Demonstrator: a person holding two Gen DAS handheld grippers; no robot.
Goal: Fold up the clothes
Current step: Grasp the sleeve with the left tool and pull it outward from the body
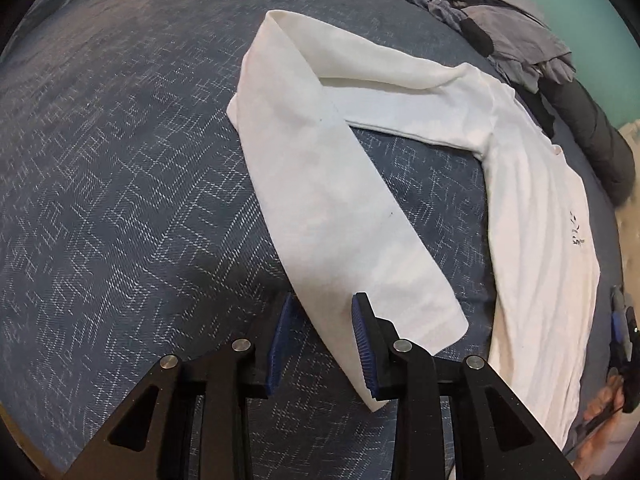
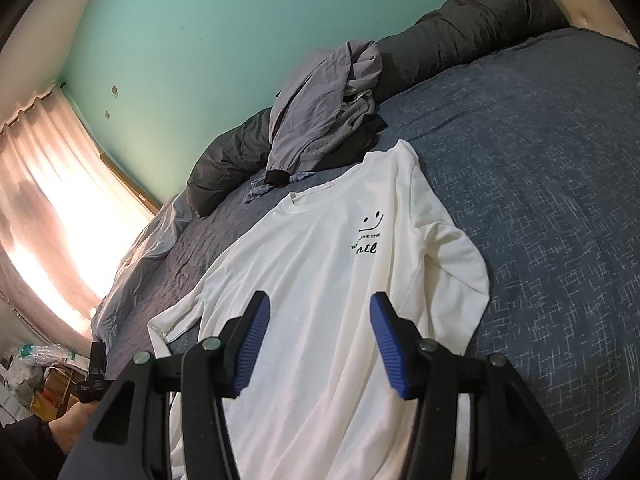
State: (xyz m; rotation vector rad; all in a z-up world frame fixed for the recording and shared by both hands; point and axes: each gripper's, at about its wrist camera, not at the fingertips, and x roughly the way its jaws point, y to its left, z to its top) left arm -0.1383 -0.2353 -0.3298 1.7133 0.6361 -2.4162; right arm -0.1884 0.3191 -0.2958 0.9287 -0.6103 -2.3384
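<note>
On the blue bedspread (image 1: 120,200) a white shirt (image 1: 536,240) lies face up, and the left wrist view looks down on its long sleeve (image 1: 320,184), which runs out from the shoulder, doubles back at a fold and ends in a cuff at the bottom of the frame. The left gripper (image 1: 324,344) stands partly open over that cuff end: the sleeve's edge passes between the blue pads (image 1: 362,344), but they do not look pressed on it, so I read the sleeve as lying loose, not held. A pile of grey clothes (image 1: 512,36) sits at the far edge, apart from the shirt.

In the right wrist view the shirt (image 2: 320,272) spreads flat toward a teal wall (image 2: 240,40), its smiley print (image 2: 370,236) near the chest. The right gripper (image 2: 316,344) hangs about half open above the lower body of the shirt, holding nothing. The grey clothes (image 2: 320,120) lie just beyond the collar.

The step in hand looks like the sleeve fold: the near sleeve is doubled but still lies off the body. Next, I judge, the left pads need to close on the cuff and carry it across the chest, while the right gripper pins or takes the other sleeve
</note>
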